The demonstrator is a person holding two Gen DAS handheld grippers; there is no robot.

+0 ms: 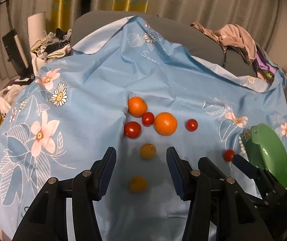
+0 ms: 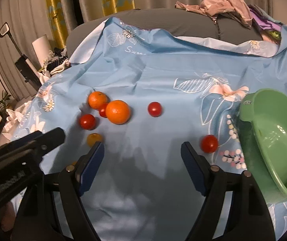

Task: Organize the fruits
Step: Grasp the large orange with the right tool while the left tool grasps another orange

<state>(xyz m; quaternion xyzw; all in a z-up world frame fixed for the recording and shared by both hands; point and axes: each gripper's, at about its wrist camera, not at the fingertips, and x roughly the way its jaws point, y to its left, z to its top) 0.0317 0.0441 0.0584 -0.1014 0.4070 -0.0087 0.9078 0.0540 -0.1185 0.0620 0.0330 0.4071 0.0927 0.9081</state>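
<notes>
Fruit lies loose near the middle of a blue floral cloth (image 1: 103,80): two oranges, the larger (image 1: 165,123) beside the smaller (image 1: 137,106), with a red tomato (image 1: 148,118) touching both and another (image 1: 132,129) just left of them. A third tomato (image 1: 191,125) sits apart to the right, and a fourth (image 2: 209,143) lies near the green bowl (image 2: 267,124), which stands tilted at the cloth's right edge. Two yellowish fruits (image 1: 148,151) (image 1: 138,184), perhaps yellow tomatoes though they are blurred, lie nearest.

The left gripper (image 1: 141,172) hovers with its fingers spread wide, holding nothing, the two yellow fruits in line between them. The right gripper (image 2: 142,168) is likewise spread and empty over bare cloth, with clear room ahead up to the fruit. Beyond the cloth's rumpled far edge is a grey cushion (image 2: 183,22) with a heap of clothes (image 2: 227,4).
</notes>
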